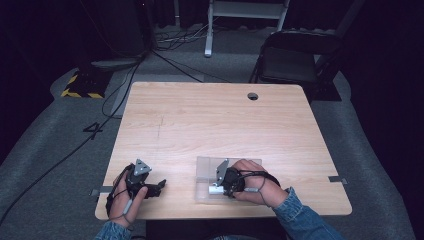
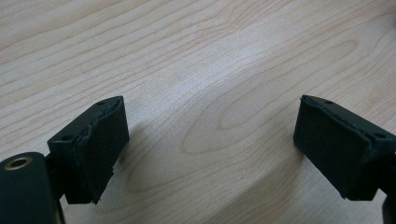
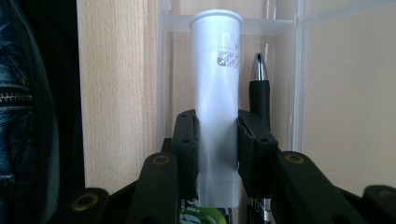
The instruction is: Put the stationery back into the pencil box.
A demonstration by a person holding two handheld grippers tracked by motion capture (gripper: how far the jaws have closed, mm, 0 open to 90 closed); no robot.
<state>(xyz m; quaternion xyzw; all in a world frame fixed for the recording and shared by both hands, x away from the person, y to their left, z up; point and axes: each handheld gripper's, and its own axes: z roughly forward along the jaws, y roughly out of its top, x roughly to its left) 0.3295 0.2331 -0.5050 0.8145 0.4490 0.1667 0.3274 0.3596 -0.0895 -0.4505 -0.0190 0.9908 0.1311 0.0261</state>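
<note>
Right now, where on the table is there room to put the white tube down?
Most of the wooden table is bare: the whole stretch from the clear tray to the far edge by the round hole. It gets crowded near the front, where the right gripper holds the white tube beside a pen, and the left gripper rests.

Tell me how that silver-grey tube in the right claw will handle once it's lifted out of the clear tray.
The silver-grey tube looks soft-walled: it narrows where the right claw pinches it, so it probably gives rather than cracks. Its smooth skin may slip. Being round-capped, it might roll if set on the table.
</note>
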